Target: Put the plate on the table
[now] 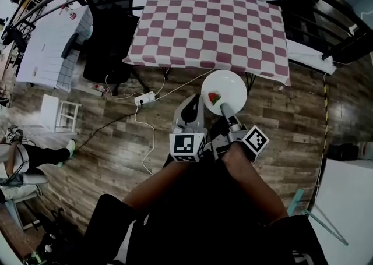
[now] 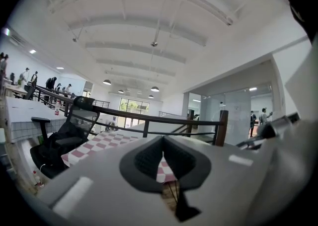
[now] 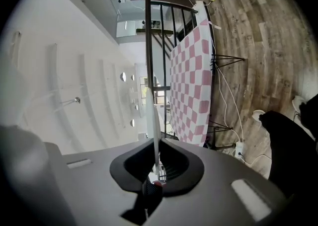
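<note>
Head view: checkered table (image 1: 210, 31), plank floor (image 1: 291, 133); right claw (image 1: 224, 105) tight on plate (image 1: 230, 83), left claw (image 1: 193, 103) together.

Black office chair (image 1: 109, 36), perhaps power strip (image 1: 144, 98)

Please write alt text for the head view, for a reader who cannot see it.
Seen from above, the right gripper holds a white plate by its rim over the wooden floor, just short of a pink-and-white checked table. The left gripper is beside it, empty.
</note>
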{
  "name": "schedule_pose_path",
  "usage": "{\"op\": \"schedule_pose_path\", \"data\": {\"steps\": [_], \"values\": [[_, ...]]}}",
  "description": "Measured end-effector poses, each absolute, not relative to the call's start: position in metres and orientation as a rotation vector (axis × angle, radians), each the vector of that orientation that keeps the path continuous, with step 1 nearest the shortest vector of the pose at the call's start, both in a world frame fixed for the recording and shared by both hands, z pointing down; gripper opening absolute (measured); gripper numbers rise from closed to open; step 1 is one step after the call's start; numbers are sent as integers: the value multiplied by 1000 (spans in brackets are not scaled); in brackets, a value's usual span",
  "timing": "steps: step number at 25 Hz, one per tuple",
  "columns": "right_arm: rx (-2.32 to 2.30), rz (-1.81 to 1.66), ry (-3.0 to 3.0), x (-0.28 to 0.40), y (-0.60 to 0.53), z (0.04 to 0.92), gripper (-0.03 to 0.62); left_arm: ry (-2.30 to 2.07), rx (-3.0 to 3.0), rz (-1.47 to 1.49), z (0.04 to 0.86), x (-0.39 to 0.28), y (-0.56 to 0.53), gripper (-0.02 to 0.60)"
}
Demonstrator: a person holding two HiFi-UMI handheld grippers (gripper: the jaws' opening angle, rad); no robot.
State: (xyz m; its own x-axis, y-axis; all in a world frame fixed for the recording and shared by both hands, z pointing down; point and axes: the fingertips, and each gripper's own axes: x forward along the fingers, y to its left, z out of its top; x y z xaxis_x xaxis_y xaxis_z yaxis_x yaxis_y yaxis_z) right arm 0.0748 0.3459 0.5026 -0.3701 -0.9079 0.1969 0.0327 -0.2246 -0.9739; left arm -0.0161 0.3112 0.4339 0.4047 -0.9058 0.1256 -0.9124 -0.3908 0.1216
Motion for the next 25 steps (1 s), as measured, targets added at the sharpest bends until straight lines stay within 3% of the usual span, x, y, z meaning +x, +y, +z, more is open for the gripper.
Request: {"op": "schedule_pose_path", "data": {"steps": [25], "values": [[-1199, -1619, 1268, 73, 148, 508, 18, -1527, 2529, 98, 450, -40, 114, 8]]}}
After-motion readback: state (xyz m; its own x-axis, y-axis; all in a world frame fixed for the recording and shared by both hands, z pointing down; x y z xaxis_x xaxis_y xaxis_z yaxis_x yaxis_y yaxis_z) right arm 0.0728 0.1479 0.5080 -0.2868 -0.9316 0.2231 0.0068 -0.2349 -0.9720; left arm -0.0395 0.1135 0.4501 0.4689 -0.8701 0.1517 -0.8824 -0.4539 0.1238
